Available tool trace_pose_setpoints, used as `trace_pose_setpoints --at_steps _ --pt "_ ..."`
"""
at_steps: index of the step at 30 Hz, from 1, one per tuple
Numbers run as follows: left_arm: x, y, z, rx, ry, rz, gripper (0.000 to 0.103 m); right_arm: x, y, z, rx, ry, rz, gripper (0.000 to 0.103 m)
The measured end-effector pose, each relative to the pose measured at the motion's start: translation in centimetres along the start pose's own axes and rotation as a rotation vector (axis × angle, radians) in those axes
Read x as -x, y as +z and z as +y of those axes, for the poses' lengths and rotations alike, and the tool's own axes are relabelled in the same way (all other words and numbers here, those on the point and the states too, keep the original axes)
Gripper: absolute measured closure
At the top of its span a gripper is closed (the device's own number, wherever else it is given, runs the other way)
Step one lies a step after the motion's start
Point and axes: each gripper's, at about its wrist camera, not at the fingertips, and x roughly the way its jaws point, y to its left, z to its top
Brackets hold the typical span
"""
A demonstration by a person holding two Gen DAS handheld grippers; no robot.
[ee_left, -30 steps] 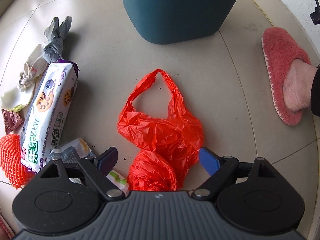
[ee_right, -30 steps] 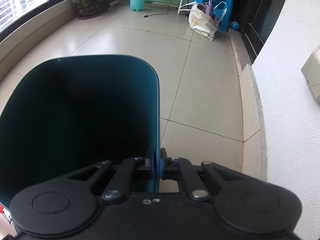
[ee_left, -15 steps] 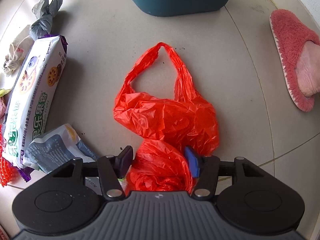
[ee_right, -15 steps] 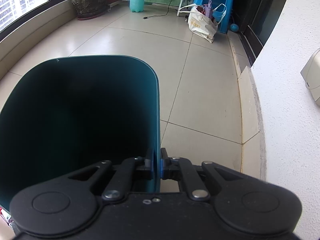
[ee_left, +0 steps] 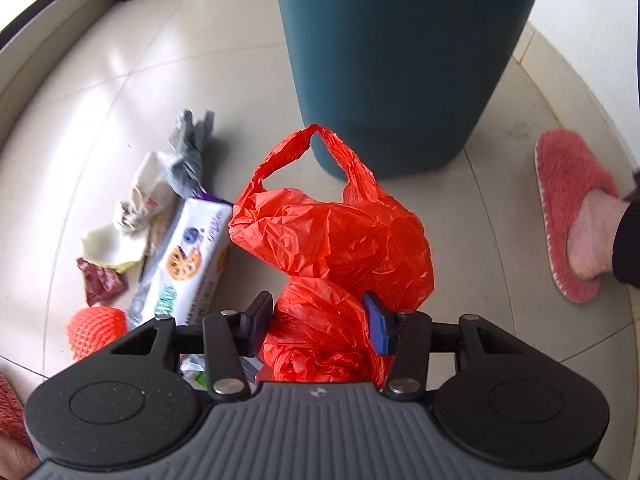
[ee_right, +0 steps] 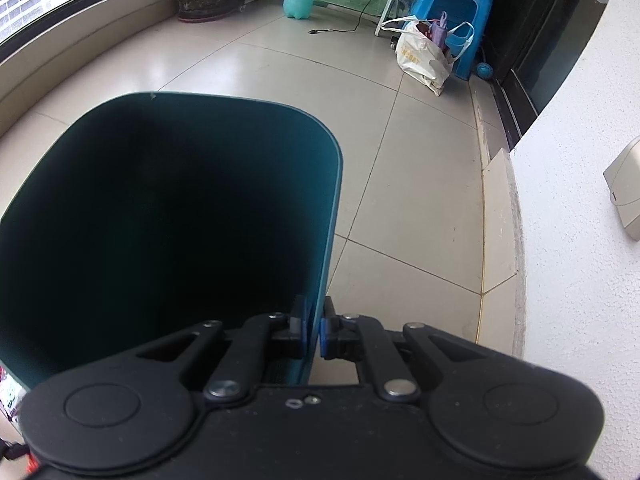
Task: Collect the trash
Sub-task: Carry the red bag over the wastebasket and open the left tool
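Since a second ago: left gripper [ee_left: 319, 322] has closed from wide open around the red plastic bag [ee_left: 340, 248] to pinching its bunched lower end, and the bag is now lifted off the tiles, handles up in front of the teal bin [ee_left: 400, 60]. Right gripper [ee_right: 313, 328] unchanged, clamped on the bin's rim wall [ee_right: 332, 216], one pad inside, one outside.

Risks, my read:
- Grip is on crumpled film only; thin plastic can slide out between the pads on the swing to the bin.
- Loose upper half and handle loop [ee_left: 316, 136] hang free, could catch the rim and drape outside instead of dropping in.
- Bin is held at one point on a thin wall; a knock from the bag hand could tilt it.

View differences:
- Left wrist shows the remaining litter on the floor left of the bag: biscuit pack [ee_left: 188, 264], grey wrapper [ee_left: 188, 148], paper scraps, red foam net [ee_left: 96, 328], plus a foot in a pink slipper [ee_left: 572, 208] on the right. Bin opening not visible here.
- Right wrist shows the bin's dark interior, contents can't be made out. Bag not in that view.
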Motion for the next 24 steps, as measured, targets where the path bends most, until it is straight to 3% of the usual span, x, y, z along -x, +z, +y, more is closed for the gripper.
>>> trace_pose_setpoints --at_steps 4,10,24 --pt "5.4 1.8 0.7 0.028 0.022 -0.09 0.055 0.4 -1.0 1.2 0.037 -0.022 0.039 0.095" --pt "10.9 3.5 0.1 0.009 0.052 -0.151 0.055 0.7 -1.4 2.6 0.089 0.002 0.101 0.091" --pt "13.4 11.8 -1.2 -0.082 0.064 -0.207 0.055 -0.2 -0.7 2.6 0.125 0.119 0.073 0.089"
